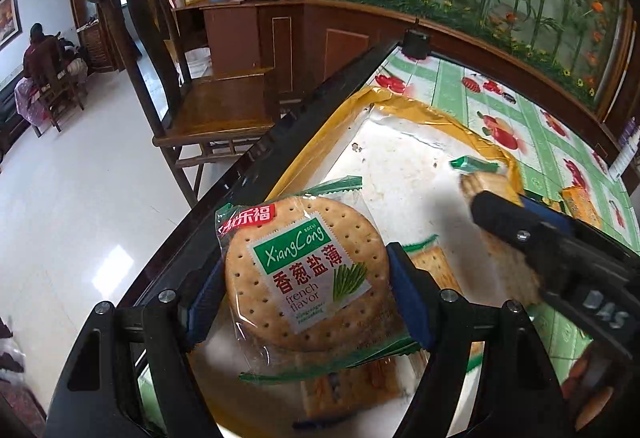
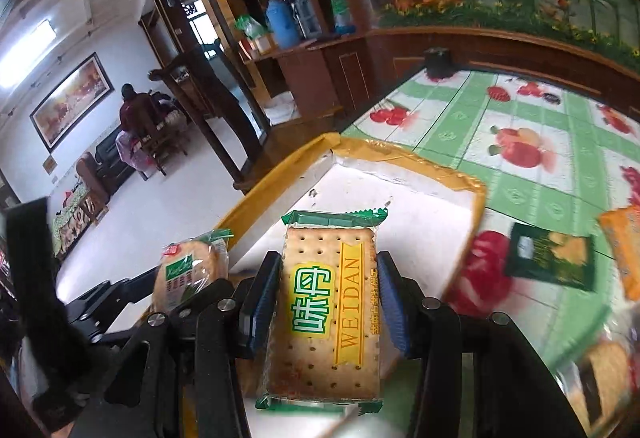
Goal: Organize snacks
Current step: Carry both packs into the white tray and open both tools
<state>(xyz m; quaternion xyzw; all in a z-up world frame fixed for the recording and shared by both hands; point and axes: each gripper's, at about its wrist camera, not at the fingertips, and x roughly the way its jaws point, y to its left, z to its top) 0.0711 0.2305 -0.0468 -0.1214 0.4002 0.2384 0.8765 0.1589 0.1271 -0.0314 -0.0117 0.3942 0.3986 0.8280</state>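
Two packets are held over the yellow-rimmed box (image 2: 476, 194) at the desk's (image 2: 532, 194) left edge; the round XiangCong cracker packet (image 1: 306, 278) is clamped by the left fingers (image 1: 412, 294); the rectangular Weidan packet (image 2: 326, 310) is clamped by the right fingers (image 2: 394, 312).

Round XiangCong cracker pack (image 1: 306, 274), clear wrap with green ends, is held face-up over the near end of the tray (image 1: 320, 142). Rectangular WEIDAN cracker pack (image 2: 326, 306), yellow label, is held lengthwise over the white, yellow-rimmed tray. Two more square packs (image 1: 430, 266) are seen lying in the tray beneath. At 3 o'clock outside the tray, a dark green packet (image 2: 550, 256) and an orange pack (image 2: 624, 250) are left flat on the tablecloth.
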